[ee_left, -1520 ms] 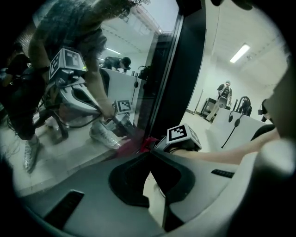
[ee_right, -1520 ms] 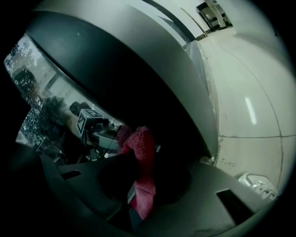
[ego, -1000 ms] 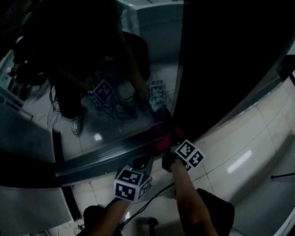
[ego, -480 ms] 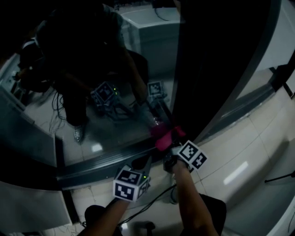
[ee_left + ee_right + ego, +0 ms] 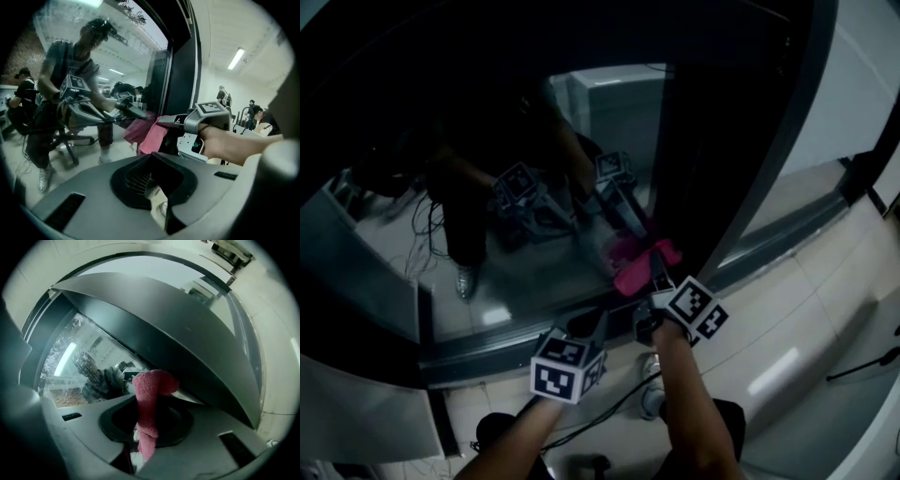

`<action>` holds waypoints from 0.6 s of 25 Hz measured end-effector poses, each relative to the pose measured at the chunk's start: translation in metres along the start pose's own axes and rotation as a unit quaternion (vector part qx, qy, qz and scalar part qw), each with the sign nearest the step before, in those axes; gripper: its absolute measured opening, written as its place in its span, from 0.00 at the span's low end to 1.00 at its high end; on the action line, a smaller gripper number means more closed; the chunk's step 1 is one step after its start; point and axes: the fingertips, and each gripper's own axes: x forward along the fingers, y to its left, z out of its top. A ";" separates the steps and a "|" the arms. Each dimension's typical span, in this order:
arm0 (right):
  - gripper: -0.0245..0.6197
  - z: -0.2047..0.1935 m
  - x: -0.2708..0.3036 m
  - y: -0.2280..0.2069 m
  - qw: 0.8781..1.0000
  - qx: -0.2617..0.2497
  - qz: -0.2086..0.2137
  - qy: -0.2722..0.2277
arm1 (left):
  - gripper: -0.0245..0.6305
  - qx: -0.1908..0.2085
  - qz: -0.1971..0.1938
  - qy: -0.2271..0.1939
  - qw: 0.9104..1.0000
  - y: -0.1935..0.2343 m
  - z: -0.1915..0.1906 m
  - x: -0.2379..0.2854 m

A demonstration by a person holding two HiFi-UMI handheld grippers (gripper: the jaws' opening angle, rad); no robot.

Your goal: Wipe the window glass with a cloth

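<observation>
Dim office, pale floor tiles (image 5: 787, 319) beneath a window glass (image 5: 534, 267) full of reflections. Near centre, the right gripper (image 5: 653, 270) pinches a pink cloth (image 5: 634, 264), seemingly pressed to the pane's lower part beside the dark frame (image 5: 694, 169). Wiping looks under way, and the next stroke likely sweeps toward 10 o'clock. At 6 o'clock, the left gripper (image 5: 596, 326) idles, jaws together and empty. Gloom hides any dirt.

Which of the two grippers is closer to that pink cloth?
Right. The right gripper clamps the pink cloth at the window glass; the left gripper sits below and left, apart from it.
</observation>
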 end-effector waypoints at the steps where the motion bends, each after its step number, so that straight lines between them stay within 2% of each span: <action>1: 0.15 0.003 0.001 0.008 1.000 -0.004 0.005 -0.004 | 0.04 0.000 -0.001 -0.003 1.000 0.001 0.003 -0.002; 15: 0.15 0.088 -0.008 0.114 0.996 -0.056 0.065 -0.035 | 0.04 0.025 -0.008 -0.057 0.998 -0.025 0.086 -0.031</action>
